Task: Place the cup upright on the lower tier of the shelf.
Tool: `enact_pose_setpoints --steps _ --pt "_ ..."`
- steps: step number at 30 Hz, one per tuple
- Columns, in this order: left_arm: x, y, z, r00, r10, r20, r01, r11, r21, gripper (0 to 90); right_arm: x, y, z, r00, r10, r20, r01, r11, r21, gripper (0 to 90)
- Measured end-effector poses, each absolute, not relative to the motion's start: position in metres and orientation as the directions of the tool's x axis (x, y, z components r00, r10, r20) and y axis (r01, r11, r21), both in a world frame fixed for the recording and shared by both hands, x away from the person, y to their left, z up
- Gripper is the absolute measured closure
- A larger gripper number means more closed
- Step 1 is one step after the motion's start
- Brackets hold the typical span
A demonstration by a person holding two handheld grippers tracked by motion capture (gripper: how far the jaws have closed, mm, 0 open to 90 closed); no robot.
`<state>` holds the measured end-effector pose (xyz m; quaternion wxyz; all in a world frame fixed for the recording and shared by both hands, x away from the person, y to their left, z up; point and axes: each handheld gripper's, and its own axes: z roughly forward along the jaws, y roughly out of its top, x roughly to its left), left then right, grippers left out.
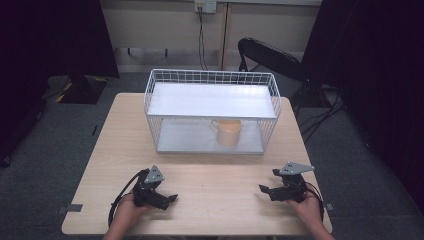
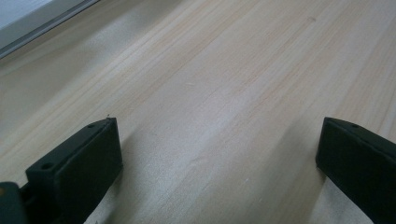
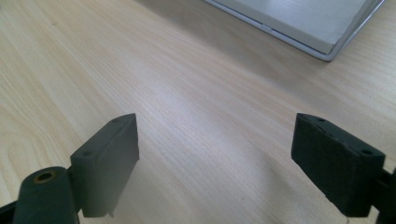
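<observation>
- We hold our left gripper [image 1: 161, 196] low over the near part of the wooden table [image 1: 215, 200], and its jaws are spread wide with nothing between them.
- Our right gripper [image 1: 272, 191] sits low on the other side, and its jaws are wide apart too, with bare wood between them.
- The two grippers point in toward each other, well apart, so we think they are just waiting here, ready to start.
- The thing nearest to reach for is the cup [image 1: 228, 131]. It is pale orange and it stands on the bottom shelf of the white wire rack [image 1: 212, 79].
- The rack stands at the far middle of the table, and the cup is a bit right of the rack's middle, near its front edge.
- The front of the rack looks open, so we think the cup was put there where a gripper can slide in from our side.
- The cup stands straight up, with its open mouth facing the shelf above it.
- Its long way runs up and down, and its handle sticks out to the left.
- From the right gripper view we see a corner of the rack's bottom shelf [image 3: 308, 21] up ahead.
</observation>
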<state>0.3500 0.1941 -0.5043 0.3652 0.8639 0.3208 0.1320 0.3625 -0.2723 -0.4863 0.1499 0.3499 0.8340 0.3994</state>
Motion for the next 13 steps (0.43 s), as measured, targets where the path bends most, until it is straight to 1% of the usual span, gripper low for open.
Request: enact_pose_setpoints --steps 4,13 --pt "0.35 0.1941 -0.5043 0.76 0.65 -0.006 0.458 -0.528 0.716 0.0 0.3614 -0.2714 -0.4898 -0.724 0.69 0.001 0.445 0.467 0.764 14.5" --pt "0.35 0.1942 -0.5042 0.76 0.65 -0.006 0.458 -0.528 0.715 0.0 0.3617 -0.2695 -0.4952 -0.743 0.669 -0.016 0.436 0.503 0.746 14.0"
